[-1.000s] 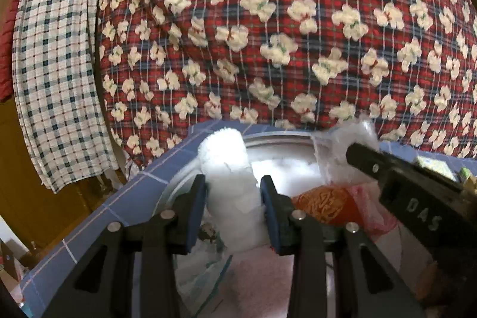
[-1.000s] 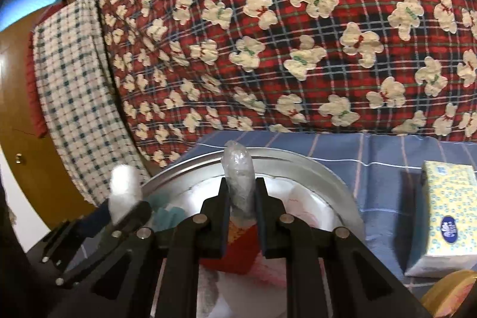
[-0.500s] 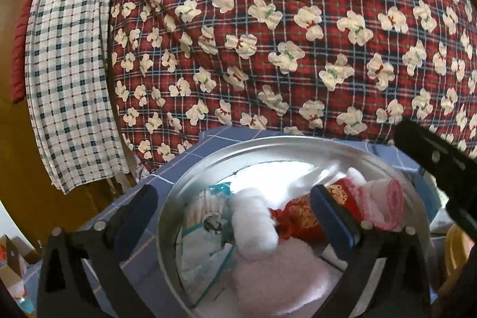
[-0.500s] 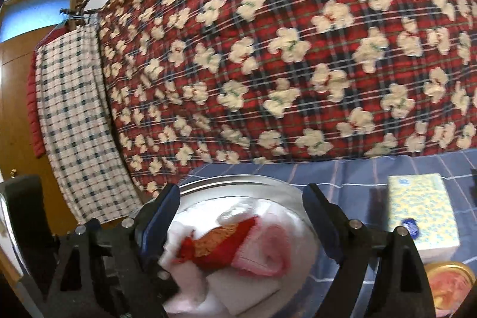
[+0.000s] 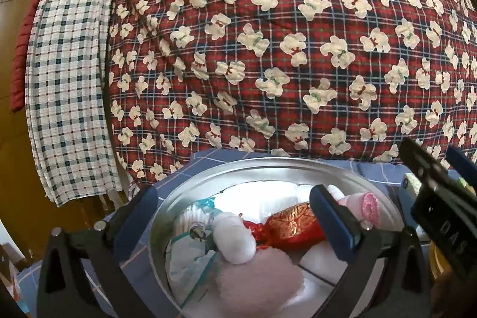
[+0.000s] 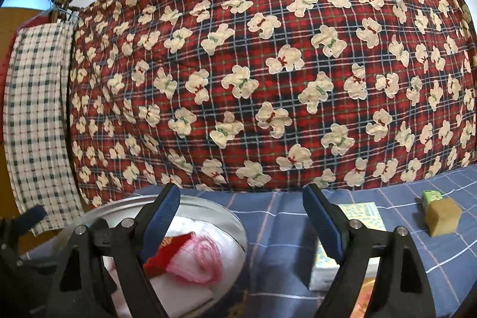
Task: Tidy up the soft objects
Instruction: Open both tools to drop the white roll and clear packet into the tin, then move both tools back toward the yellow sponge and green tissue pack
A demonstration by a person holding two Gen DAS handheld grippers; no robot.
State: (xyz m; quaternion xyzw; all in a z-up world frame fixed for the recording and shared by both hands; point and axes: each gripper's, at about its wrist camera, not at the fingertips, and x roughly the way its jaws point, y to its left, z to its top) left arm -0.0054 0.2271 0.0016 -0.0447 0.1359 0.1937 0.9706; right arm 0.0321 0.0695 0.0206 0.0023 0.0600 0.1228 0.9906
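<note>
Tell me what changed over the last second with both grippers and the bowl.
Both let go. The left hand-held gripper released the white fluffy roll, which now lies in the metal bowl. The right hand-held gripper released its plastic-wrapped item, opened wide and swung right toward the tissue box. The bowl, red packet and pink roll stayed put.
</note>
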